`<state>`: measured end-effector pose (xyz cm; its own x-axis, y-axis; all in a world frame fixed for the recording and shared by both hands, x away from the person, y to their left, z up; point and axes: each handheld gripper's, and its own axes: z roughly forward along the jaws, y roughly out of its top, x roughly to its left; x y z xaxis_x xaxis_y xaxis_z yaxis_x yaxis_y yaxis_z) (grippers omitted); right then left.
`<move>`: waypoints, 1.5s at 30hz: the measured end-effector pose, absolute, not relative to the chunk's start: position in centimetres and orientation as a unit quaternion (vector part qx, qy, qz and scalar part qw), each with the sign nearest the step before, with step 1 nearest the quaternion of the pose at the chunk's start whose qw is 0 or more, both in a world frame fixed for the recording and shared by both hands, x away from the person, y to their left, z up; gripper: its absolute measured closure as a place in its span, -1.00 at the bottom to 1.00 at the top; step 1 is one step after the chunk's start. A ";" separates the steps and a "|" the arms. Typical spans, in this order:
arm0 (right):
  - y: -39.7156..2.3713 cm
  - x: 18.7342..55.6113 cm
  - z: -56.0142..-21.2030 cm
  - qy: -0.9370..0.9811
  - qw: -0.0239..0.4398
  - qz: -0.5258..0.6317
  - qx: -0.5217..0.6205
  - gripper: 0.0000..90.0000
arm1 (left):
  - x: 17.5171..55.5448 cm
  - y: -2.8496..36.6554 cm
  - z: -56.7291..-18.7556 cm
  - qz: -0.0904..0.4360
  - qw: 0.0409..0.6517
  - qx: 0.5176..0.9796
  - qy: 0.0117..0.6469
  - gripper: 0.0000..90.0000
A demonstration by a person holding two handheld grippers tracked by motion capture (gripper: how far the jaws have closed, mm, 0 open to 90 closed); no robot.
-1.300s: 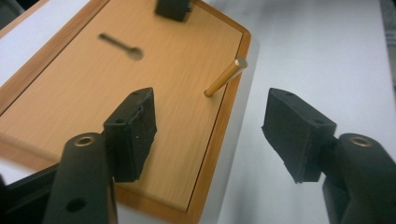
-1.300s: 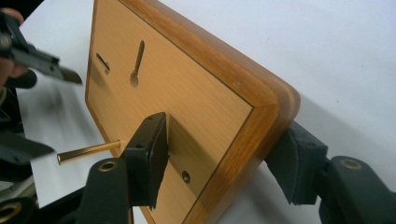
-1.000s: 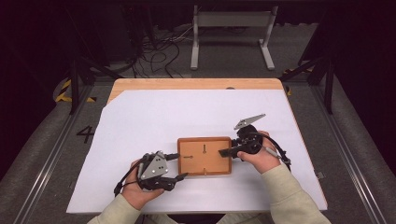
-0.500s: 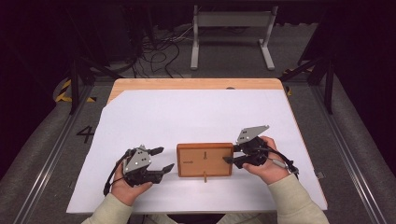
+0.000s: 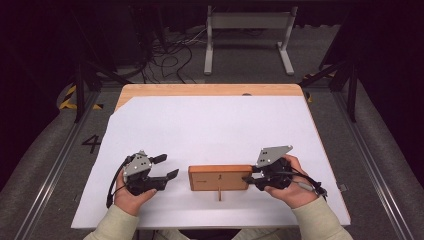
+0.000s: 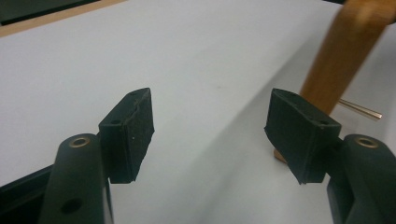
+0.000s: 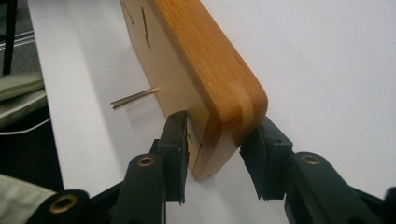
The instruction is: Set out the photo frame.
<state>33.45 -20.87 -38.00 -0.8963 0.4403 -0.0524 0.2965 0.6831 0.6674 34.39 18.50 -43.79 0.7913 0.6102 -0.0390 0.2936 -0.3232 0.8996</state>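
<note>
The right gripper (image 5: 248, 178) has just been closing its jaws on the flat brown wooden clock (image 5: 220, 178), standing it up. The left gripper (image 5: 166, 166) waits, jaws wide and holding nothing. Next, steady the clock.

Ahead of the left gripper (image 5: 162, 167) the white tabletop (image 5: 215, 130) lies bare, and nothing sits between its spread jaws. To its right stands the wooden board (image 5: 220, 177) on edge, blocking a straight pass toward the right gripper (image 5: 248, 179). A thin brass pin (image 5: 219, 193) juts from the board's near face. Beyond the board, open tabletop reaches to the far edge.
</note>
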 end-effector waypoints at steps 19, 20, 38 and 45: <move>-20.7 31.4 -38.0 0.933 0.091 0.302 0.174 0.40 | 35.0 19.1 -44.2 0.143 0.511 0.793 0.300 -0.25; -20.6 31.2 -38.0 0.934 0.094 0.298 0.172 0.39 | 35.0 19.1 -44.2 0.143 0.511 0.793 0.301 -0.25; -21.3 30.8 -39.9 0.943 0.085 0.264 0.183 0.31 | 35.1 19.0 -44.2 0.139 0.511 0.792 0.302 -0.25; -21.0 31.1 -41.4 0.956 0.060 0.229 0.171 0.86 | 35.1 19.0 -44.3 0.139 0.510 0.793 0.303 -0.25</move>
